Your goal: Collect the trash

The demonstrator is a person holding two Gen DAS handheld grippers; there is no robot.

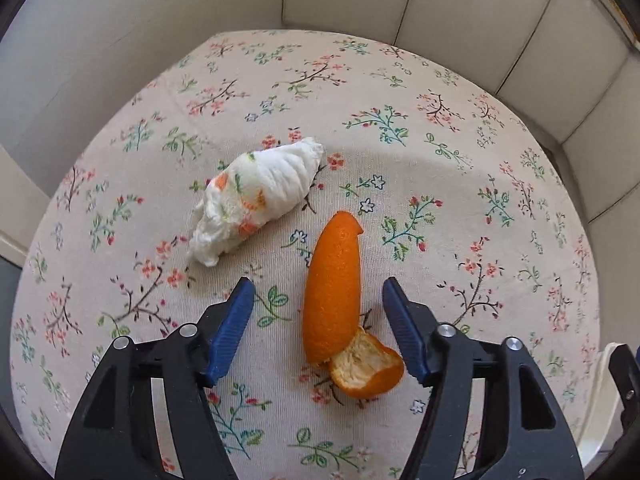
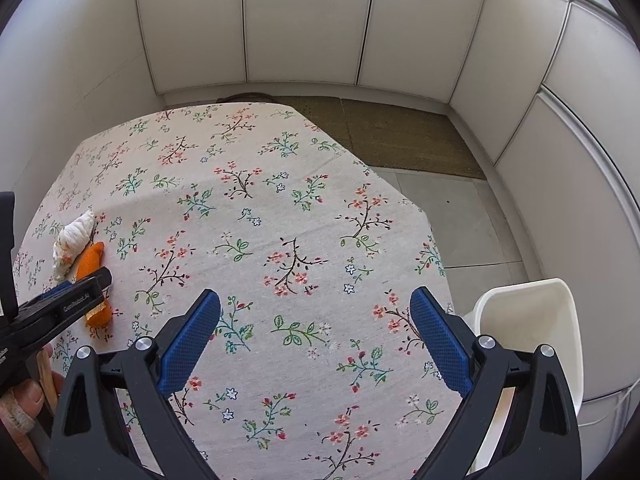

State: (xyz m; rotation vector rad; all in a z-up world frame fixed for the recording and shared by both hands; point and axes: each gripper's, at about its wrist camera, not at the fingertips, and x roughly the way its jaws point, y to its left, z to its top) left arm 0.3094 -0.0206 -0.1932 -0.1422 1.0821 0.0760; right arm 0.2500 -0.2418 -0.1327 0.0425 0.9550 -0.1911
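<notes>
A long orange peel lies on the floral tablecloth, with a curled end showing its pale inside. My left gripper is open, its blue fingers on either side of the peel, not touching it. A crumpled white tissue lies just left and beyond the peel. In the right wrist view the peel and tissue sit at the far left, with the left gripper's body over them. My right gripper is open and empty above bare cloth.
A white plastic bin stands beside the table's right edge, below table height; its rim also shows in the left wrist view. White panelled walls surround the table. A brown mat lies on the tiled floor beyond.
</notes>
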